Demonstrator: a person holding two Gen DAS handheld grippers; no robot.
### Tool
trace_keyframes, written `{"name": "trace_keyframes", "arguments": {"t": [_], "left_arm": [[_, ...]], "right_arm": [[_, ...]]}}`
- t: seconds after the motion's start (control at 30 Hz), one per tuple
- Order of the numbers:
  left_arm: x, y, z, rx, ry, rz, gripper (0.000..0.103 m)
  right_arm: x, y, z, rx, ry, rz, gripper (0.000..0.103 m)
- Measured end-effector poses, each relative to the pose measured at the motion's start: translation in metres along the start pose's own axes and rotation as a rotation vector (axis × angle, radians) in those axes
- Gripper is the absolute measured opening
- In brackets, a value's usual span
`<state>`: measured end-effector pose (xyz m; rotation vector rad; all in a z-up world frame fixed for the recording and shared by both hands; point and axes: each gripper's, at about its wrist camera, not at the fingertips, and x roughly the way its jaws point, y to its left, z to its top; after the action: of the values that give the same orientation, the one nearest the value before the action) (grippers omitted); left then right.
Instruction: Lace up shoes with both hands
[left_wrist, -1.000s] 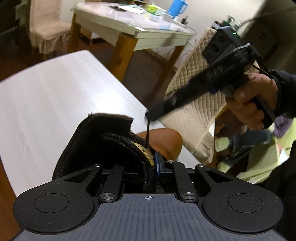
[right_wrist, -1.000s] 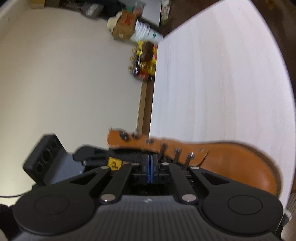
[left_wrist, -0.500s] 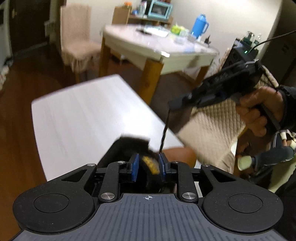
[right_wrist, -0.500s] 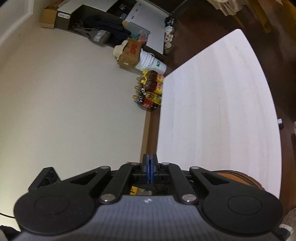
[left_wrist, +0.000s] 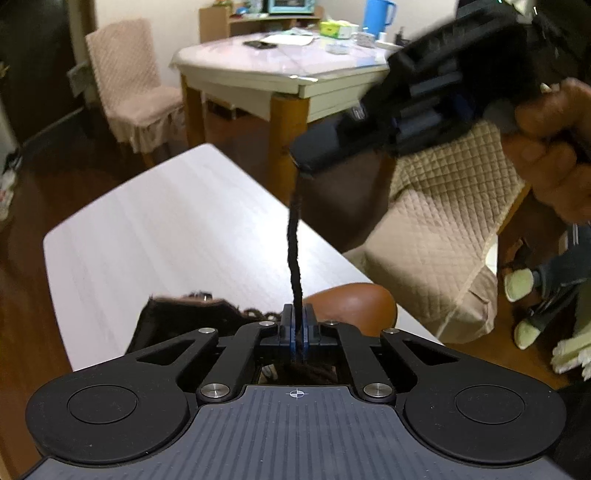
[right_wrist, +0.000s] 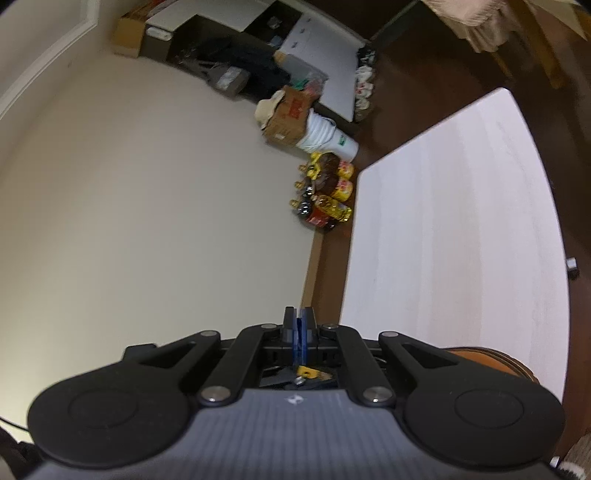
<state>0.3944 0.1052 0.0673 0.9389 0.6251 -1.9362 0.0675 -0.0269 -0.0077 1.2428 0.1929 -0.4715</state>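
Observation:
A brown leather boot (left_wrist: 349, 302) with a dark collar stands on the white table (left_wrist: 166, 236), just below my left gripper (left_wrist: 297, 325). A black lace (left_wrist: 293, 236) runs taut from between the left pads up to the right gripper's tip (left_wrist: 304, 168), held high at the upper right. Both grippers are shut on this lace. In the right wrist view my right gripper (right_wrist: 298, 332) has its blue pads pressed together; the lace is not visible there. A sliver of the boot (right_wrist: 484, 360) shows at the lower right.
A dining table (left_wrist: 280, 70) with a blue jug, a covered chair (left_wrist: 133, 96) and a quilted seat (left_wrist: 443, 229) stand beyond the white table (right_wrist: 454, 236). Bottles (right_wrist: 328, 199) and boxes sit on the floor by the wall.
My left gripper has shut on the lace near the boot. My right gripper has lifted higher and pulled the lace taut; the boot has almost left its view.

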Motion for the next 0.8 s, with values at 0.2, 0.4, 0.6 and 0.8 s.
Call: {"name": "trace_keyframes", "arguments": {"t": [0.2,0.4,0.6,0.8], "left_arm": [[0.003,-0.005,-0.004,0.008,0.057,0.04,0.003],[0.007,-0.01,-0.004,0.05,0.064,0.073,0.003],[0.005,-0.012,-0.007,0.087,0.061,0.086,0.003],[0.006,-0.018,-0.007,0.106,0.06,0.082,0.003]], "right_arm": [[-0.005,-0.038,-0.02,0.194,-0.032,-0.044,0.016],[0.002,-0.069,-0.044,0.383,-0.037,-0.015,0.022],[0.029,-0.105,-0.071,0.67,-0.013,0.095,0.024],[0.044,-0.124,-0.083,0.829,-0.057,0.139,0.023]]}}
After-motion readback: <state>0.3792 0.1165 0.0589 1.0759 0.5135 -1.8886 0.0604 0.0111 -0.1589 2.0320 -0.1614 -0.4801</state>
